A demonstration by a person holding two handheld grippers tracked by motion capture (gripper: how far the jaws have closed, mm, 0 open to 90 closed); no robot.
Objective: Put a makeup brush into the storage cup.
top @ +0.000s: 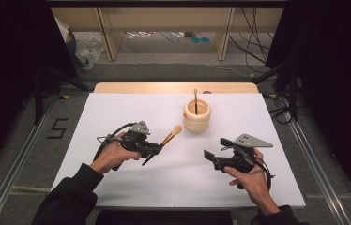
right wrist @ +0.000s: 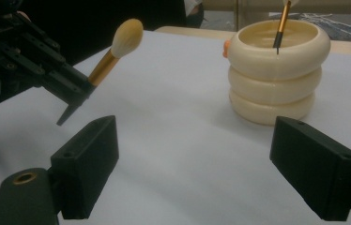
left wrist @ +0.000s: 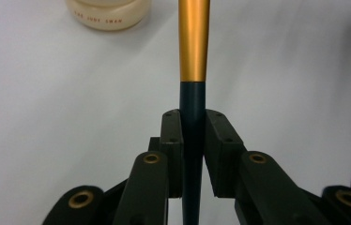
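Observation:
A makeup brush (top: 170, 136) with a dark handle, gold ferrule and cream bristles is lifted off the white table, bristle end toward the cream ribbed holder (top: 196, 116). My left gripper (top: 156, 148) is shut on its dark handle (left wrist: 193, 122); the right gripper view shows the brush (right wrist: 117, 47) slanting up from those jaws. A second brush (top: 195, 99) stands inside the holder (right wrist: 277, 70). My right gripper (top: 216, 149) hovers at the table's right with its jaws wide open, nothing between them (right wrist: 194, 168).
The white tabletop (top: 131, 108) has a wooden strip along its far edge. Cables, black stands and wooden furniture legs sit on the floor beyond. Metal rails run along both sides of the table.

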